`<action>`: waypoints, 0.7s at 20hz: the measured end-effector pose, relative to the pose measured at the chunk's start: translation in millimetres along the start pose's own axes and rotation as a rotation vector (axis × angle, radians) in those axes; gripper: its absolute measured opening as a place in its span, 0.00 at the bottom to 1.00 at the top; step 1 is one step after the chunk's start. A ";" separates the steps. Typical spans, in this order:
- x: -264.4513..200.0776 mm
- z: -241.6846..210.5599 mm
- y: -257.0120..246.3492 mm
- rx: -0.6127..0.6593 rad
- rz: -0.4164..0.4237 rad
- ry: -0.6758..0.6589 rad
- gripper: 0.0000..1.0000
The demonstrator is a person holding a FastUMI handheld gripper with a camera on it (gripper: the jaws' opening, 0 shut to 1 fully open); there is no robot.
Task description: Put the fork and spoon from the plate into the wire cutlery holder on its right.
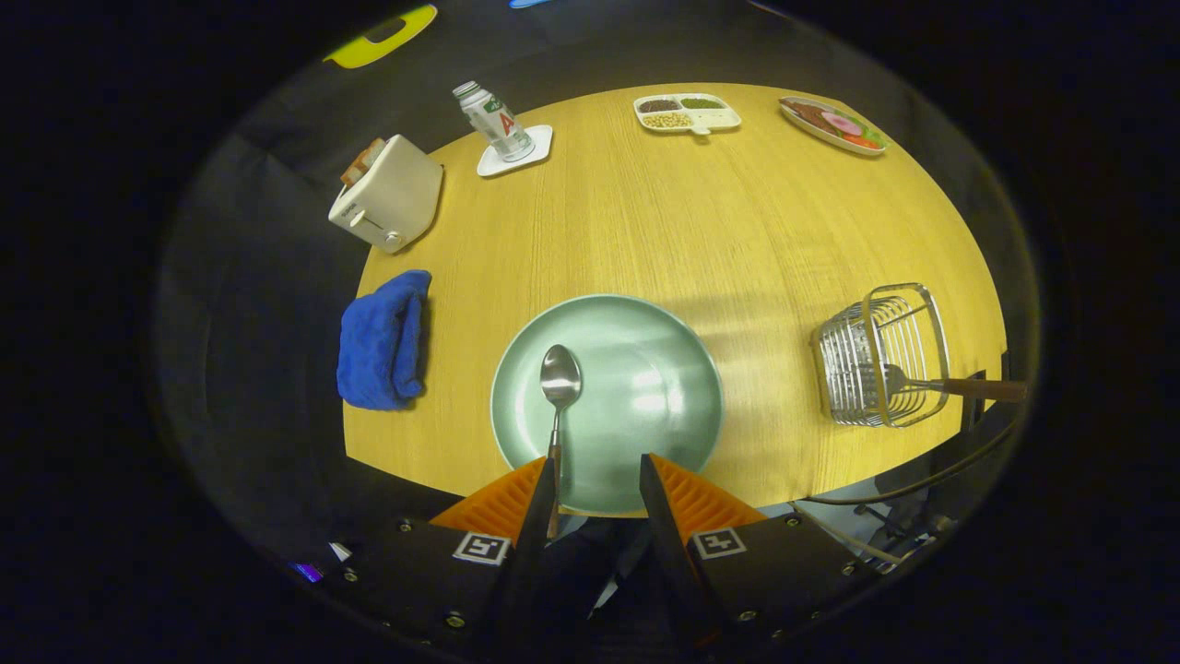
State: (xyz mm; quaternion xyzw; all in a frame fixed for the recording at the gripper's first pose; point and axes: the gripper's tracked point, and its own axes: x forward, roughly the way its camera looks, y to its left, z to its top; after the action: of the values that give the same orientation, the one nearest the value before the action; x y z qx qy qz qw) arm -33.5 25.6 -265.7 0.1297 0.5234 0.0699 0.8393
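Spoon [560,380] lies on the green plate [645,332] just ahead of the fingers, bowl pointing away, handle running back beside the left finger's inner edge; gripper [597,470] is open about a plate-half wide, holding nothing. Fork [949,385] already sits in the wire holder [876,355], off to the right of the fingers, handle sticking out past the table [719,221] edge. Blue cloth [383,339] left of the plate; toaster [387,194], bottle [493,120] on a coaster, snack tray [687,112] and food plate [832,124] well beyond.
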 end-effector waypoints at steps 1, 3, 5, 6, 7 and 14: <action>5.7 -1.7 5.7 0.001 0.008 0.016 0.57; 18.3 -5.5 14.6 0.004 0.018 0.049 0.57; 31.3 -12.7 22.0 0.008 0.024 0.090 0.57; 37.3 -16.1 25.3 0.009 0.025 0.111 0.57; 42.7 -20.0 27.9 0.008 0.025 0.129 0.57; 75.1 -39.0 37.6 0.012 0.018 0.213 0.47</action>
State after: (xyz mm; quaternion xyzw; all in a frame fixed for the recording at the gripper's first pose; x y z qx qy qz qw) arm -34.6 86.1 -335.7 0.1312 0.6090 0.0876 0.7773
